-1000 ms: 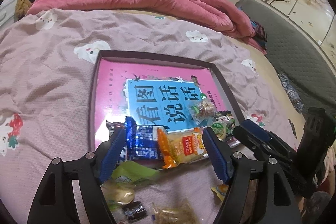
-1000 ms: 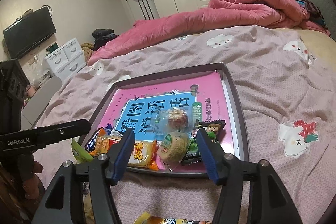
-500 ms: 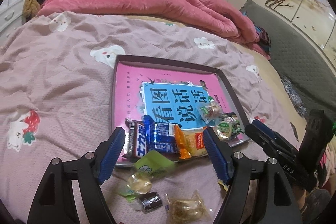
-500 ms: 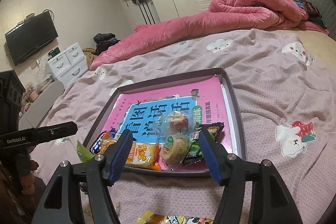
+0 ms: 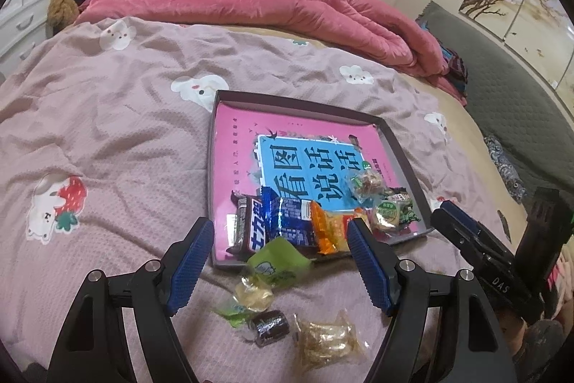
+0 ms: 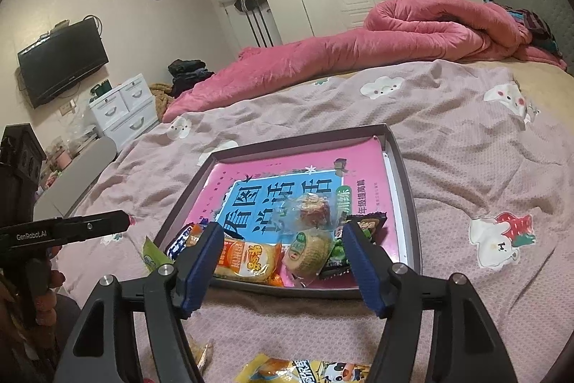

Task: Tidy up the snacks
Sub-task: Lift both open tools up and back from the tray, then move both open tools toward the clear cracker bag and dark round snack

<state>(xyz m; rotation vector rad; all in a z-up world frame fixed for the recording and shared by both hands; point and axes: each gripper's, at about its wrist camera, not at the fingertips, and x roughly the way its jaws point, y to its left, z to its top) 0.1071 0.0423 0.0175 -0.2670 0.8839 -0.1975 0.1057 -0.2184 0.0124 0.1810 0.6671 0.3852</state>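
A: L gripper?
B: Jaws wide apart, nothing btwn the pads. Green pack sits right btwn the fingertips, half over the tray edge.

A: Below that?
B: Nearer the cam, still btwn the fingers: clear candy, dark candy, gold pack, all on the sheet, outside the tray.

A: Past the tips?
B: Choc bar, blue pack, orange pack, in the tray's near end, on the book.

A: R gripper?
B: Also spread, empty. Orange pack and round cake lie btwn its tips, in the tray. Clear-wrapped sweet just beyond. Yellow pack under the fingers, on the sheet.
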